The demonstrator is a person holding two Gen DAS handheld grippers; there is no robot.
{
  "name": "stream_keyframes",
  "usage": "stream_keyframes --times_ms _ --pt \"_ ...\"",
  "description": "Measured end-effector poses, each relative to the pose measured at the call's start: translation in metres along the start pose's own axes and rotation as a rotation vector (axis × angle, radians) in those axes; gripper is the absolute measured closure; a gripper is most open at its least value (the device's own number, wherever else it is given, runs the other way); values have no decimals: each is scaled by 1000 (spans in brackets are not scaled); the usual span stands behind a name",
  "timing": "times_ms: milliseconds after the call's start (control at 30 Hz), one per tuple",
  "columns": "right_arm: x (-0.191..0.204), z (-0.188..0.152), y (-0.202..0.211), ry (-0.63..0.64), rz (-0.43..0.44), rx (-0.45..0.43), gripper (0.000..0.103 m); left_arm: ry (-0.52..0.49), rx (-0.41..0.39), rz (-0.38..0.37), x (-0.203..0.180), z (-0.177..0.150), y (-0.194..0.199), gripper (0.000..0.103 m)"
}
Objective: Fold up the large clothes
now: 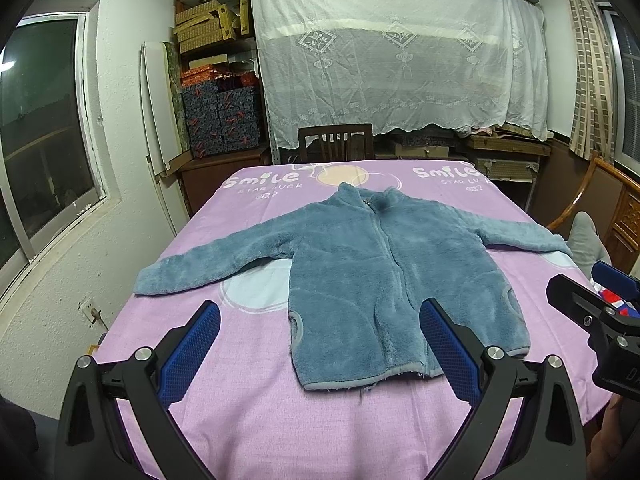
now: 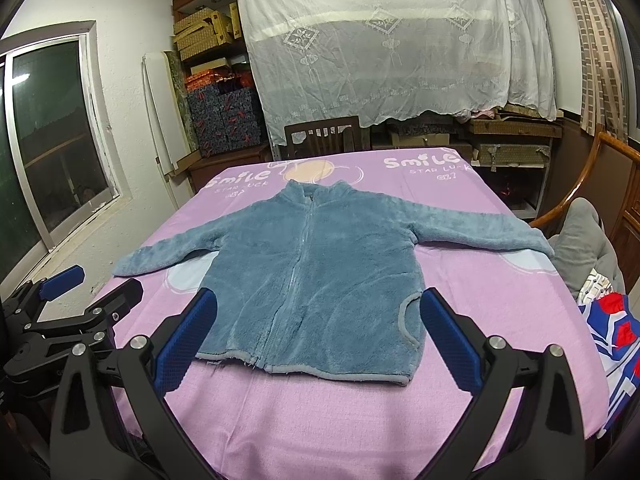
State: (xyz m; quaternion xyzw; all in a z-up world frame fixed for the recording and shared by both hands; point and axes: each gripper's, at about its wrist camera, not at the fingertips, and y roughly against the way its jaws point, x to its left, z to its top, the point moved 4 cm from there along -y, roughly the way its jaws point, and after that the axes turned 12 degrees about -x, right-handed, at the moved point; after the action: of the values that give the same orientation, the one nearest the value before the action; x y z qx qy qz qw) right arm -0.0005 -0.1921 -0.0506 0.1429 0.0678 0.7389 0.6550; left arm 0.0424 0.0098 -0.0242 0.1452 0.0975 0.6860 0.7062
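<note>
A blue fleece zip jacket (image 1: 372, 276) lies flat, front up, on the purple table cover (image 1: 248, 412), both sleeves spread out sideways and the zipper closed. It also shows in the right wrist view (image 2: 320, 280). My left gripper (image 1: 320, 344) is open and empty, held above the table's near edge, in front of the jacket's hem. My right gripper (image 2: 318, 340) is open and empty too, above the hem. The right gripper shows at the right edge of the left wrist view (image 1: 592, 300); the left gripper shows at the left edge of the right wrist view (image 2: 76, 292).
A dark wooden chair (image 1: 335, 142) stands behind the table's far edge. Shelves with boxes (image 1: 218, 80) and a white lace sheet (image 1: 400, 48) fill the back wall. A window (image 1: 44, 128) is on the left. A wooden chair with grey cloth (image 2: 588, 236) and a red-blue-white cloth (image 2: 616, 336) sit at the right.
</note>
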Motion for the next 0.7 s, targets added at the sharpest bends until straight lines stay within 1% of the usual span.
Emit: stream_keyframes --times_ms 133,267,433,633,700 --pt "0 -3 0 1 -2 3 4 2 2 -1 2 -1 -3 3" --pt "3 -11 -3 -12 -1 10 4 3 3 0 -2 -3 2 3" --pt "1 -10 -6 -33 0 49 4 8 23 -4 -1 -10 -4 3" --pt "-10 -13 -15 -65 14 49 4 38 86 -17 4 -20 -19 3" --pt "-19 -16 -20 -80 17 63 4 64 135 -36 12 -26 -30 3"
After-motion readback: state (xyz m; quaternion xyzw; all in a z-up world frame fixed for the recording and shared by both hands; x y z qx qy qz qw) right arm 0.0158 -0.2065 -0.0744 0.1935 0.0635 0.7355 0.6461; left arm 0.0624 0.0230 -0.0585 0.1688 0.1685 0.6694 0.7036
